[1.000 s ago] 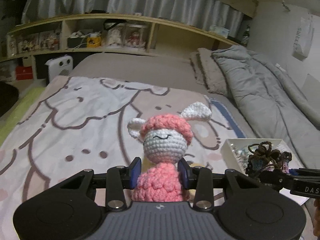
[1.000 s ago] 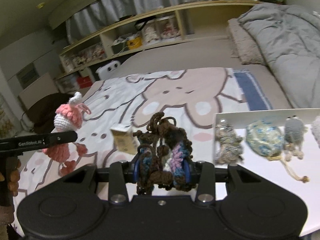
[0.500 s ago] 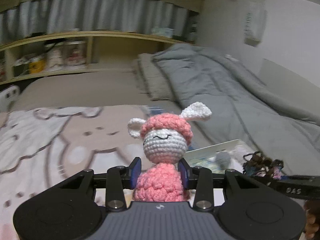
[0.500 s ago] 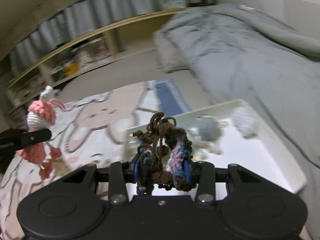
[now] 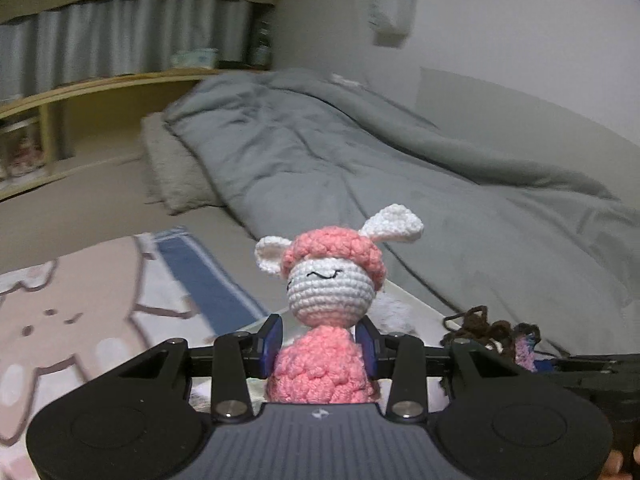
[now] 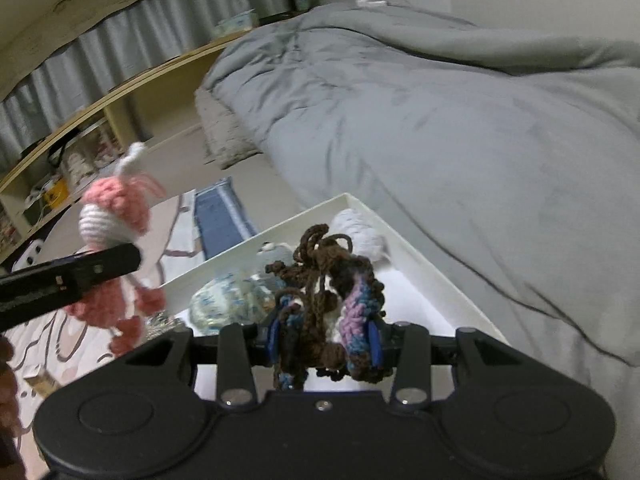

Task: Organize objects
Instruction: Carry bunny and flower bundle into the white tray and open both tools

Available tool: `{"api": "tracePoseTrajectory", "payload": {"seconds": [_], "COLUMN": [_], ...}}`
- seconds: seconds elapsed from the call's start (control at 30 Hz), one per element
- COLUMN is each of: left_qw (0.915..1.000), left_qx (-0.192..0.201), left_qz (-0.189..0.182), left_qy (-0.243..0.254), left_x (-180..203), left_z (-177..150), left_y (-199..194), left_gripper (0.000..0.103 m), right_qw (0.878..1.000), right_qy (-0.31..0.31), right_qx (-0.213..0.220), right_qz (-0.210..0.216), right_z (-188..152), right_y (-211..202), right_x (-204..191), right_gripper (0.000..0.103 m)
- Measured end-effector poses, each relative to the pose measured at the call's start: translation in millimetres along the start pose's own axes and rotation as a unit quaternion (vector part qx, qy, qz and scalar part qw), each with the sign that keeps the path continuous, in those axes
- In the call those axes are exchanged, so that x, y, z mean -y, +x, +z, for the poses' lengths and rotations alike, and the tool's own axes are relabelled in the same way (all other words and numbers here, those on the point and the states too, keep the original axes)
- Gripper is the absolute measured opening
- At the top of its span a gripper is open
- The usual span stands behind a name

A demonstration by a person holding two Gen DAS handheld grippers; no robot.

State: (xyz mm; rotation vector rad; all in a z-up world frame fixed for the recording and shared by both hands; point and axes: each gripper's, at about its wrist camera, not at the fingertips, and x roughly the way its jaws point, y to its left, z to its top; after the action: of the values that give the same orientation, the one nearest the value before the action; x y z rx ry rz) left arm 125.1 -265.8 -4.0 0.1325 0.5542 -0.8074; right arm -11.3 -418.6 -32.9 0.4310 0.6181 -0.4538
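My left gripper (image 5: 319, 346) is shut on a pink crochet sheep doll (image 5: 326, 304) with a white face and white ears, held upright above the bed. The doll also shows in the right wrist view (image 6: 114, 240), at the left. My right gripper (image 6: 324, 340) is shut on a brown, blue and pink crochet doll (image 6: 328, 300), held above a white tray (image 6: 420, 264). That doll shows at the right of the left wrist view (image 5: 504, 334). The tray holds several crochet toys, among them a bluish ball (image 6: 228, 300) and a grey-white one (image 6: 356, 232).
A grey duvet (image 6: 440, 120) lies bunched to the right of the tray. A cartoon-print blanket (image 5: 80, 312) with a blue stripe covers the bed at left. A small tan card (image 6: 40, 378) lies on the blanket. Wooden shelves (image 6: 60, 160) run along the back wall.
Both grippers have swung right with their dolls held. The right gripper has come over the tray; the left gripper now faces the duvet with the tray edge just below.
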Motion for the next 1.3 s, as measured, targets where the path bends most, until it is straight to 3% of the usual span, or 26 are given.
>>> {"api": "tracePoseTrajectory", "payload": {"seconds": [0.17, 0.33, 0.5, 0.57, 0.6, 0.63, 0.77, 0.87, 0.93, 1.3], "left_qw": [0.9980, 0.9909, 0.9847, 0.9843, 0.9849, 0.9861, 0.9884, 0.9898, 0.9903, 0.9908], "left_qx": [-0.029, -0.066, -0.083, -0.092, -0.098, -0.101, -0.105, -0.106, -0.107, -0.111], "left_qz": [-0.036, -0.073, -0.101, -0.108, -0.106, -0.100, -0.091, -0.078, -0.072, -0.060], "left_qy": [0.043, 0.093, 0.115, 0.105, 0.095, 0.087, 0.062, 0.056, 0.051, 0.048], "left_x": [25, 47, 61, 62, 61, 59, 47, 38, 32, 24], "left_z": [-1, -7, -13, -16, -18, -18, -21, -20, -20, -18], "left_y": [39, 74, 96, 104, 107, 108, 103, 98, 94, 73], "left_gripper": [0.041, 0.041, 0.042, 0.048, 0.052, 0.062, 0.064, 0.063, 0.063, 0.062], "right_qw": [0.999, 0.994, 0.991, 0.990, 0.989, 0.989, 0.989, 0.989, 0.989, 0.990], "right_qy": [0.051, 0.101, 0.124, 0.133, 0.135, 0.136, 0.135, 0.136, 0.135, 0.124], "right_qx": [-0.012, -0.013, -0.024, -0.028, -0.030, -0.033, -0.041, -0.041, -0.037, -0.030], "right_qz": [-0.014, -0.026, -0.045, -0.043, -0.042, -0.041, -0.039, -0.047, -0.055, -0.065], "right_z": [-1, -1, -5, -5, -6, -6, -7, -5, -5, -2], "right_y": [11, 17, 27, 30, 32, 35, 38, 38, 34, 25], "right_x": [22, 44, 59, 63, 63, 63, 60, 56, 56, 49], "right_gripper": [0.041, 0.041, 0.041, 0.041, 0.041, 0.041, 0.042, 0.055, 0.076, 0.077]}}
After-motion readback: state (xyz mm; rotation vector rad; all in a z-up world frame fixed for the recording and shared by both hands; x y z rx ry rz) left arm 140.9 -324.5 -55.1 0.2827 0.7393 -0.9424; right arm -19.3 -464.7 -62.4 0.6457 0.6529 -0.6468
